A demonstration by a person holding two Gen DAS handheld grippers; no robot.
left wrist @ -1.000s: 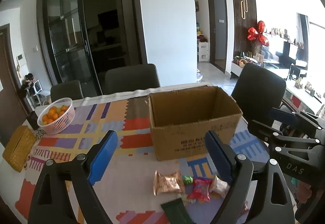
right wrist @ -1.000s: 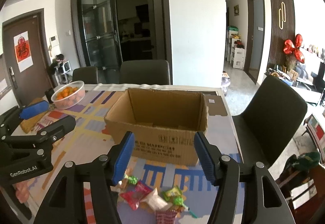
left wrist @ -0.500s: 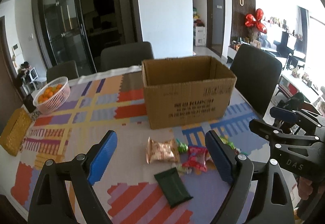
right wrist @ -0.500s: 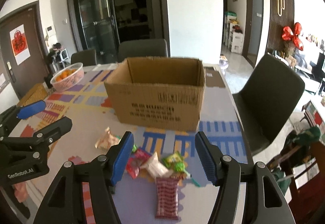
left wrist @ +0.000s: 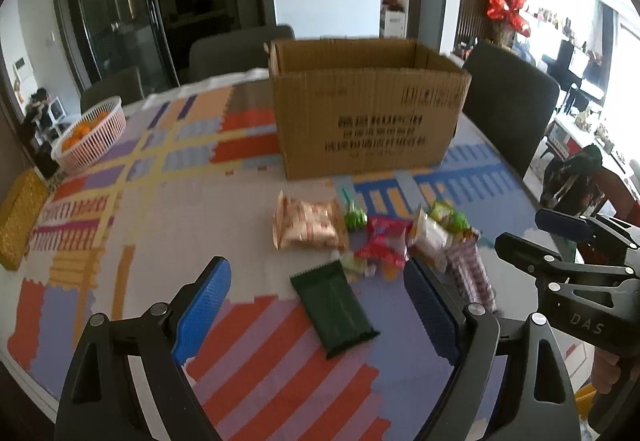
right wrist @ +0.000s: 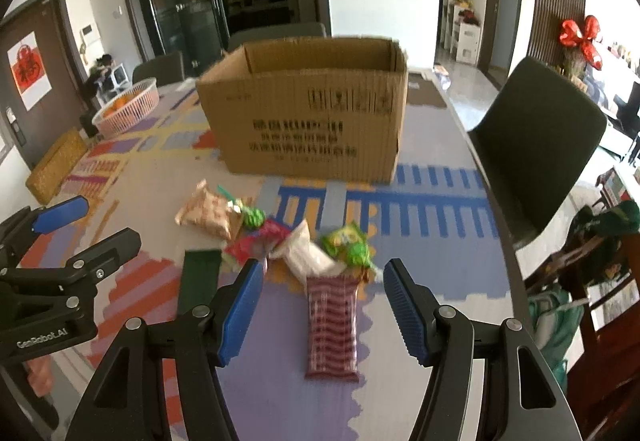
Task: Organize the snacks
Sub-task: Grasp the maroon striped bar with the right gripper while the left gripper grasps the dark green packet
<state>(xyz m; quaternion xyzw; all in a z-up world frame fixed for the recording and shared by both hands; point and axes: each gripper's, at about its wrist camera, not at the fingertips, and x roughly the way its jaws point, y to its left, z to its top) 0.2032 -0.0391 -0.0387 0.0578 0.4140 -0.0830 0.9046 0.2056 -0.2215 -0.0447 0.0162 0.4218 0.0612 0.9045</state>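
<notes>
Both grippers have dropped and tipped down toward the table since a second ago, so the snack pile that sat at the bottom edge of each view is now spread out right ahead of the fingers, and the brown cardboard box [left wrist: 370, 109] has slid up the frame.

Left gripper [left wrist: 316, 311] has its blue-padded jaws wide apart with nothing in them. The flat dark green foil packet [left wrist: 334, 307] lies just ahead, between the fingers, lengthwise-ish, so I'd guess that's its pick. Further out from it sits the puffy tan snack bag [left wrist: 306, 227].

Right gripper [right wrist: 322, 303] is spread open and empty too, with the red-and-white striped packet [right wrist: 331, 325] lying between its fingers, long axis running along them. Looks lined up for a pinch across the narrow width. Beyond its tips are the white pouch [right wrist: 306, 251], the green-yellow wrapper [right wrist: 347, 243] and the red wrapper [right wrist: 256, 243], all overlapping in a heap.

Box stands open-topped well beyond the pile, probably where everything's headed. Nothing is in hand yet, so this looks like the very start.
</notes>
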